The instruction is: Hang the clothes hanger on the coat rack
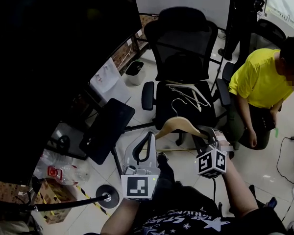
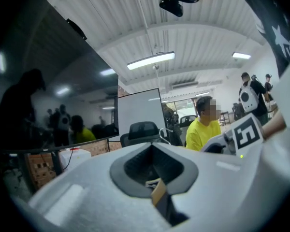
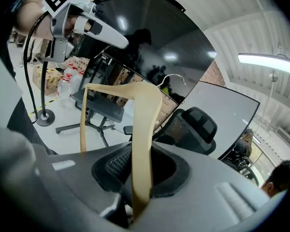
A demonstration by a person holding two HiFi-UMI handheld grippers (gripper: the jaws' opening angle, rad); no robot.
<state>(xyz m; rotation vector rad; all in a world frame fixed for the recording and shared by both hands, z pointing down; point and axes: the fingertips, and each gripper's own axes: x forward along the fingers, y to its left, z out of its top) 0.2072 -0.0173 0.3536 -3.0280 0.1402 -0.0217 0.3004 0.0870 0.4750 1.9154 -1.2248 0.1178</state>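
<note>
Wooden hanger [image 1: 179,125] carried in the right gripper [image 1: 206,130], in front of a black office chair [image 1: 183,48].

The right gripper's jaws are clamped on one arm of the wooden hanger [image 3: 145,144], which runs up through their padded opening, with its metal hook uppermost and its other arm hanging free. The left gripper [image 1: 148,137] is just beside the hanger's free end without holding it. Its jaws [image 2: 152,149] are together, with only a small tan scrap showing in the slit. Pale hangers [image 1: 191,94] lie on the chair's seat.
</note>
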